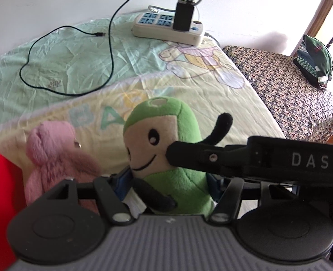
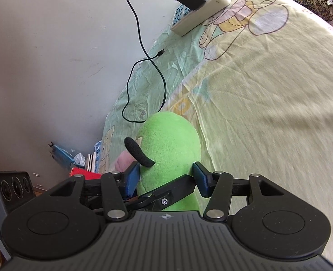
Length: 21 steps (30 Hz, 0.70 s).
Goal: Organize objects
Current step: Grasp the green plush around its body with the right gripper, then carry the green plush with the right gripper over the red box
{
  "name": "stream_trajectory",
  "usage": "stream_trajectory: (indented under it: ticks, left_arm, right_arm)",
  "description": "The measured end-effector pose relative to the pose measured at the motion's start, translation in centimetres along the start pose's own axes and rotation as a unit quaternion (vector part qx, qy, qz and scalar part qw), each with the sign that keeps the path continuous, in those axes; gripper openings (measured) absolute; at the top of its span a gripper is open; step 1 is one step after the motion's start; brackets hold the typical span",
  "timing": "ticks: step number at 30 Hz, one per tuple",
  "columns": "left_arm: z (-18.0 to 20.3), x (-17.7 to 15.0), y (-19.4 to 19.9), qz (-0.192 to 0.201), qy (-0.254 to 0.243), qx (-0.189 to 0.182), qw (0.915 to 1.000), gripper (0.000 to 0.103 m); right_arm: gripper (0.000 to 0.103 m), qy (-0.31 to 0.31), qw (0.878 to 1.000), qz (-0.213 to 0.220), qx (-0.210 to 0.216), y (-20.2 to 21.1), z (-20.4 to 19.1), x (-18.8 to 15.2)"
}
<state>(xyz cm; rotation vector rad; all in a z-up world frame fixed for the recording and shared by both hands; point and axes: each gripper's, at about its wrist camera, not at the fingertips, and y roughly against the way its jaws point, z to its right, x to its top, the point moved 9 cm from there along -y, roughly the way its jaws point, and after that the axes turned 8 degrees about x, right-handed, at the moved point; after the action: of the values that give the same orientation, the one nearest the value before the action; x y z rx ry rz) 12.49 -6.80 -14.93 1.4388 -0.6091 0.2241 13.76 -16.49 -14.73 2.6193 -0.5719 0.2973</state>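
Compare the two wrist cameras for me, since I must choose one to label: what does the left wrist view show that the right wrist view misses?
Only the left wrist view shows the green toy's smiling face, most of the pink toy, and the patterned bench with folded clothes.

Only the right wrist view shows the green toy's back, the wall, and clutter on the floor.

Both show the sheet, power strip, black cable, and a gripper closed around the green toy: left gripper, right gripper.
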Motion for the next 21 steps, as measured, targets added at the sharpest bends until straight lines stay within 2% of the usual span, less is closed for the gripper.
stream_trajectory:
  ticks: [10,21]
  left_arm:
    - [1.7,-3.4,2.5,-0.012,-0.004,-0.002,0.9999,0.065]
    - [1.6,-7.7,5.3,-0.023,0.004,0.006,0.9997,0.065]
  right_arm:
    - [0.055,0.003,1.0,-0.013,0.002,2.9,-0.3,-3.1]
    - [0.055,0.011,0.999,-0.049,0.005,4.4,-1.1,-7.5]
